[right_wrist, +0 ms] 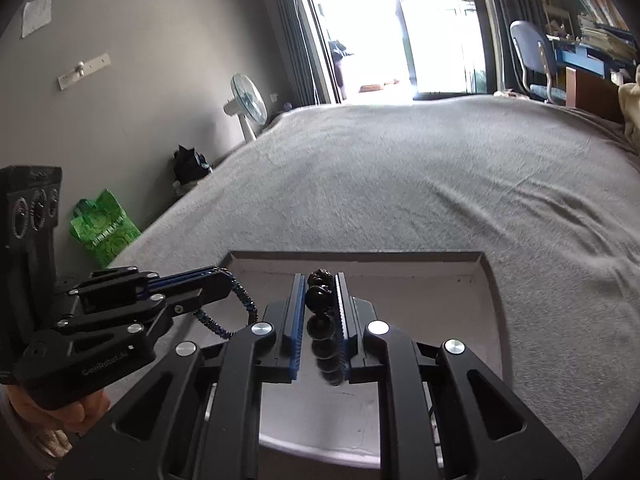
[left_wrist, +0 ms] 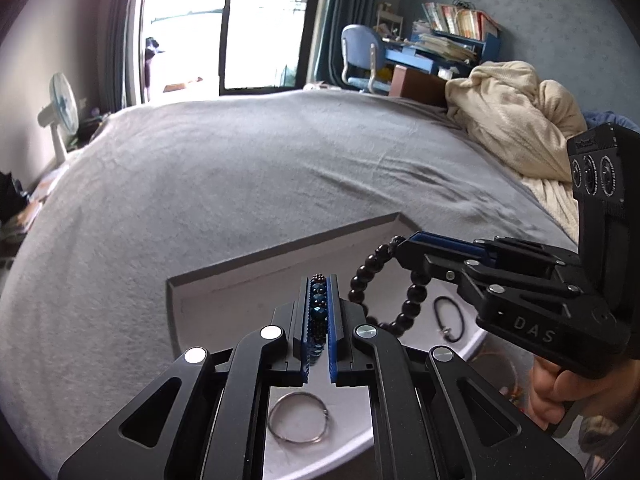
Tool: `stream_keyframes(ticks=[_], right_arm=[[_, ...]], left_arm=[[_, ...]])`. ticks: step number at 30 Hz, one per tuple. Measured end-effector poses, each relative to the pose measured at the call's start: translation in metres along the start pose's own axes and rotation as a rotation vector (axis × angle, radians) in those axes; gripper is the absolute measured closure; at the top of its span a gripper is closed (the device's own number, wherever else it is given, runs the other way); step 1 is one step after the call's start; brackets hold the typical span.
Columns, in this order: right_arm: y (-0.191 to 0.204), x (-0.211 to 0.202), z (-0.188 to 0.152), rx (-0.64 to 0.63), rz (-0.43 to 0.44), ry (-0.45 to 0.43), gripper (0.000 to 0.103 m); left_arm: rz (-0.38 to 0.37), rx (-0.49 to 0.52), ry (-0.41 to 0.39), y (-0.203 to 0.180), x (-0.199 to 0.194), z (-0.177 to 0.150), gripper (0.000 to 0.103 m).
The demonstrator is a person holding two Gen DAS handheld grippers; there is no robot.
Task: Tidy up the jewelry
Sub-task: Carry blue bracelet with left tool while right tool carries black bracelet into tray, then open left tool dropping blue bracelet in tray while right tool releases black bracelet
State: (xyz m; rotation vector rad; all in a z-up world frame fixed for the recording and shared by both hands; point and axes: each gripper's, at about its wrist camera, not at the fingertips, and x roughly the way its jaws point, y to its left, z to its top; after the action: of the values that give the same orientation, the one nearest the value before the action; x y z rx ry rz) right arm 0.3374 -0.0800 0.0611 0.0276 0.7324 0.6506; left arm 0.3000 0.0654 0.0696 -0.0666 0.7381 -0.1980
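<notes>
The wide bed with its grey, faintly wrinkled blanket [left_wrist: 224, 184] fills most of what you see from both wrists. On it, just in front of you, sits the shallow white rectangular tray with a grey rim [left_wrist: 280, 240], and both of your tools hang over it.

Your left gripper [left_wrist: 319, 312] is closed down narrow on the bracelet of small dark-blue faceted beads [left_wrist: 319, 302] — in the left wrist view the beads run in a line between the blue pads. From the right wrist view the same strand [right_wrist: 244, 302] droops in a loop below the left tool's tips, above the tray's left part.

Your right gripper [right_wrist: 320, 304] is likewise pinched onto the bracelet of large round glossy black beads [right_wrist: 319, 296]. In the left wrist view that bracelet [left_wrist: 384, 292] hangs as an open ring from the right tool's tips, clear of the tray floor as far as you can tell.

On the tray floor lie two smaller pieces, well apart — a thin silver metal ring [left_wrist: 298, 418] below your left tool, and a thin black cord loop with a small metal clasp [left_wrist: 450, 318] under the right tool.
</notes>
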Motion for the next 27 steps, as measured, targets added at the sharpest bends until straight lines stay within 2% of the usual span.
stream_keyframes(ticks=[10, 18, 20, 27], right_arm=[[-0.04, 0.029, -0.014, 0.025, -0.099, 0.079, 0.089], [-0.054, 0.032, -0.022, 0.038, -0.119, 0.119, 0.089], [-0.056, 0.032, -0.023, 0.037, -0.123, 0.122, 0.089], [-0.051, 0.025, -0.025, 0.028, -0.125, 0.106, 0.085]], left_arm=[[0.065, -0.009, 0.074, 0.019, 0.027, -0.017, 0.096], [0.132, -0.004, 0.105, 0.027, 0.038, -0.027, 0.096], [0.155, -0.001, 0.106, 0.029, 0.038, -0.03, 0.09], [0.177, -0.01, 0.095, 0.034, 0.031, -0.034, 0.079]])
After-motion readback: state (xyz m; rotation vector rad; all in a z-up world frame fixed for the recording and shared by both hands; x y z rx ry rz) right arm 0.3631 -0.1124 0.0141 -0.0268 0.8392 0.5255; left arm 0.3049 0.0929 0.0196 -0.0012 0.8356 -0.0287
